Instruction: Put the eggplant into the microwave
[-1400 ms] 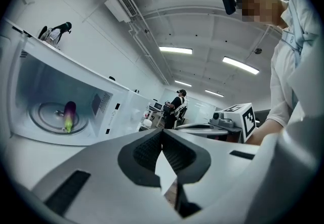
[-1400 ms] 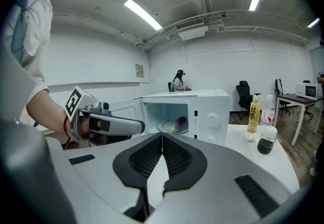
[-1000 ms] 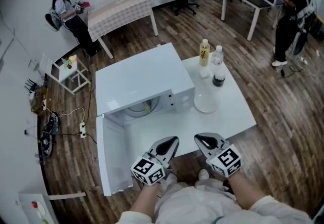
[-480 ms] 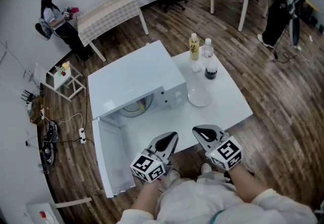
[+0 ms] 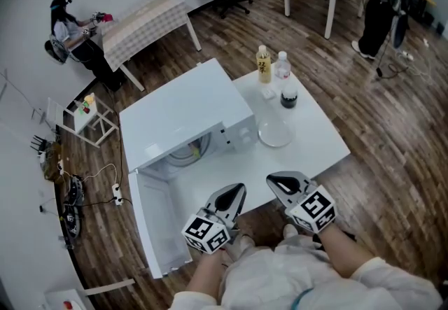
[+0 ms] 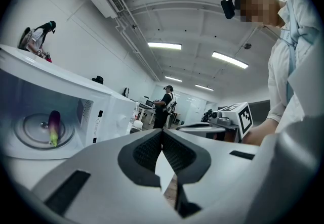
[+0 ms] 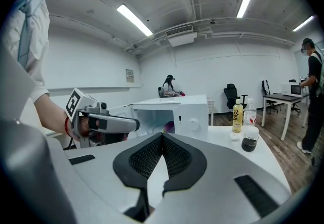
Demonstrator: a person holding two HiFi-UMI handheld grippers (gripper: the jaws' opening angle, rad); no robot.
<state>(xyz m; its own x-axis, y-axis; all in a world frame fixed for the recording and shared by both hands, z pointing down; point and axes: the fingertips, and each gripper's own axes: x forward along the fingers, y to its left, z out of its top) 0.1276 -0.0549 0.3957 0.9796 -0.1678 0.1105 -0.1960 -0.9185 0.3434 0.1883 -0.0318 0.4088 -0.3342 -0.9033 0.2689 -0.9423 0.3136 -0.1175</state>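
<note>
Your left gripper (image 5: 236, 194) and right gripper (image 5: 278, 180) sit side by side at the bottom centre of the head view, just off the near edge of the white tabletop (image 5: 318, 144), and both point toward it. In each gripper view the fingers (image 6: 147, 151) are closed, with their dark pads meeting at the tips and nothing between them. The eggplant (image 6: 53, 126) is already inside the microwave (image 5: 185, 109). You can see it at the left of the left gripper view, resting on the round glass turntable (image 6: 28, 134), purple with its green end lowest in the frame. The microwave door (image 5: 150, 221) hangs wide open, swung out toward the lower left of the head view, so the cavity faces you. To the right of the microwave on the tabletop, a yellow drink bottle (image 5: 263, 64) and a clear water bottle (image 5: 282, 66) stand just beside each other. A small dark jar (image 5: 288, 97) stands nearer to you, and a clear glass dish (image 5: 275, 134) lies below it in the frame. Neither gripper touches any of these.
</note>
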